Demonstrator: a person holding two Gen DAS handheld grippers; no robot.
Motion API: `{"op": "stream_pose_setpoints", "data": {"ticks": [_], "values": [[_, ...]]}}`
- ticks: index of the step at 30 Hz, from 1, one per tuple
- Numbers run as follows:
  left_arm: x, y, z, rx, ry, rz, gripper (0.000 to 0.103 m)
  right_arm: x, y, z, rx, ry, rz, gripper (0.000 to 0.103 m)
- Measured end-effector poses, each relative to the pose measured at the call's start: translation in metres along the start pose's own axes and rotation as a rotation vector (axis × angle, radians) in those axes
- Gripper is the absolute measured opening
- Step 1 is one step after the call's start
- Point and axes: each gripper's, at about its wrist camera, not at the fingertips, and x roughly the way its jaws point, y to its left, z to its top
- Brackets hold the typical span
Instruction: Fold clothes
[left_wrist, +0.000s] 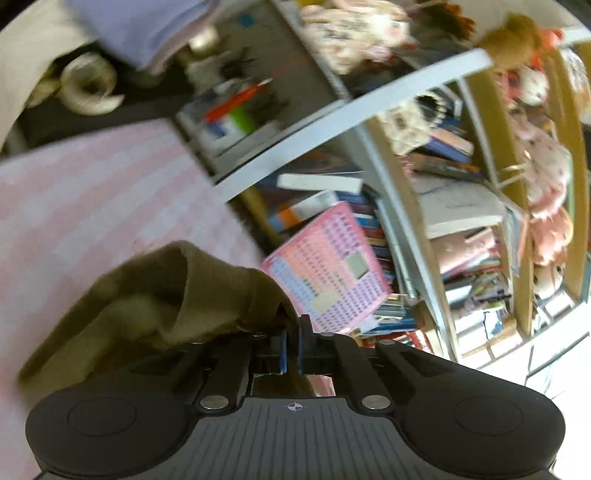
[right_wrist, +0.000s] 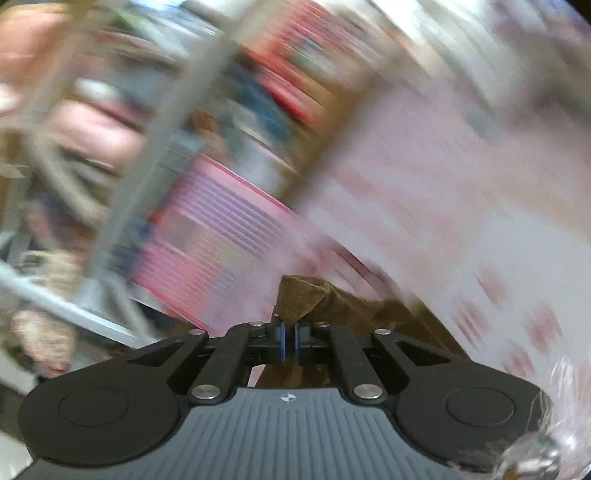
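Note:
An olive-brown garment (left_wrist: 147, 306) hangs bunched to the left of my left gripper (left_wrist: 292, 343), which is shut on its edge. The cloth drapes down over a pink-and-white checked bed cover (left_wrist: 85, 199). In the right wrist view, heavily blurred by motion, my right gripper (right_wrist: 290, 341) is shut on another part of the same olive-brown garment (right_wrist: 332, 302), which trails off to the right beneath the fingers. How the rest of the garment lies is hidden.
A cluttered white-and-yellow bookshelf (left_wrist: 424, 206) with books, dolls and a pink chart (left_wrist: 328, 269) stands past the bed's edge. Folded lilac cloth (left_wrist: 147, 26) lies at the far end. The pink chart (right_wrist: 207, 240) and the checked cover (right_wrist: 461, 206) appear smeared in the right wrist view.

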Motion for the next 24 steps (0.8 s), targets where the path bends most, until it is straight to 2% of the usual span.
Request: {"op": "stream_pose_setpoints", "data": {"ticks": [2, 4, 5, 7, 10, 12, 15, 20, 22, 24], "values": [[-0.008, -0.008, 0.003, 0.027, 0.004, -0.022, 0.004, -0.024, 0.020, 0.014, -0.052, -0.060, 0.065, 0.004], [-0.017, -0.005, -0.001, 0.034, 0.021, -0.030, 0.004, -0.051, 0.011, 0.007, -0.027, -0.072, 0.059, 0.004], [-0.021, 0.005, -0.009, 0.020, 0.045, -0.016, 0.004, -0.057, -0.004, -0.005, -0.003, -0.051, 0.016, 0.004], [-0.020, 0.033, -0.028, -0.025, 0.109, 0.067, 0.004, -0.066, -0.035, -0.030, 0.044, -0.002, -0.079, 0.004], [-0.011, 0.072, -0.047, -0.099, 0.164, 0.178, 0.004, -0.046, -0.100, -0.076, 0.166, 0.167, -0.312, 0.004], [-0.006, 0.090, -0.056, -0.132, 0.190, 0.231, 0.004, -0.037, -0.118, -0.091, 0.177, 0.208, -0.379, 0.004], [-0.002, 0.087, -0.052, -0.119, 0.195, 0.219, 0.004, -0.034, -0.102, -0.081, 0.103, 0.179, -0.341, 0.004], [-0.014, 0.061, -0.035, -0.090, 0.164, 0.110, 0.004, -0.058, -0.054, -0.051, -0.027, 0.059, -0.205, 0.004], [-0.022, 0.056, -0.033, -0.092, 0.159, 0.078, 0.004, -0.064, -0.054, -0.055, -0.054, 0.070, -0.241, 0.004], [-0.019, 0.070, -0.039, -0.104, 0.187, 0.122, 0.004, -0.061, -0.068, -0.067, -0.048, 0.119, -0.311, 0.004]]}}
